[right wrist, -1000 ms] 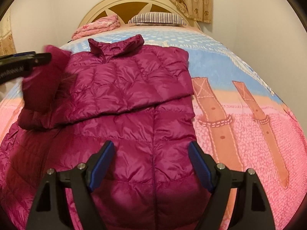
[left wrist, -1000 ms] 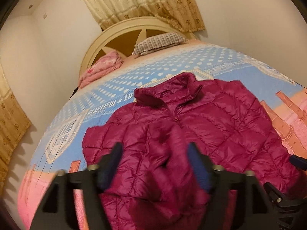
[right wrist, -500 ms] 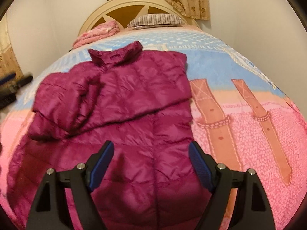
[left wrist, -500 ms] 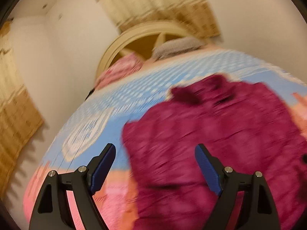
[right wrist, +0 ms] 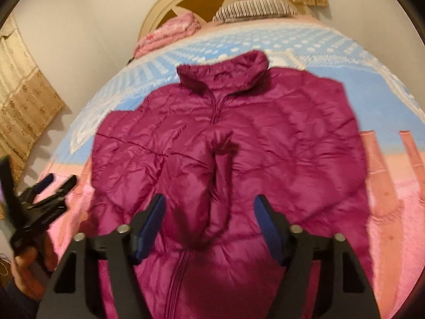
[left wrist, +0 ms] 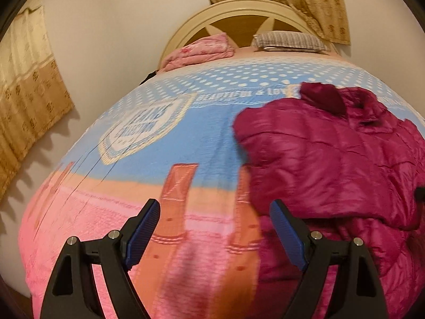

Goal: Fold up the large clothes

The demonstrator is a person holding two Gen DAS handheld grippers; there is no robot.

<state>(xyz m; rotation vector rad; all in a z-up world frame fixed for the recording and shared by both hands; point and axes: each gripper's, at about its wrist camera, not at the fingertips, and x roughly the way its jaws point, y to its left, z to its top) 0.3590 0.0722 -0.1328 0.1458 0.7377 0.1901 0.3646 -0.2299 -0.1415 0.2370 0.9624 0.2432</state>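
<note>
The right gripper (right wrist: pixel 209 223) hangs over the near middle of the magenta puffer jacket (right wrist: pixel 239 154). Its jaws have just been closing yet stand apart with nothing pinched, only the zipper line showing below the gap. The left gripper (left wrist: pixel 215 234) is spread and empty, over bare bedspread (left wrist: pixel 164 133) just left of the jacket's left edge, probably clear of a sleeve folded inward. The jacket lies front up mid-bed, both sleeves crossed over its chest, collar pointing far, so the hem likely comes up next. At the far end, a folded pink blanket (left wrist: pixel 202 50) and striped pillow (left wrist: pixel 289 40) rest against the headboard (left wrist: pixel 239 8).
</note>
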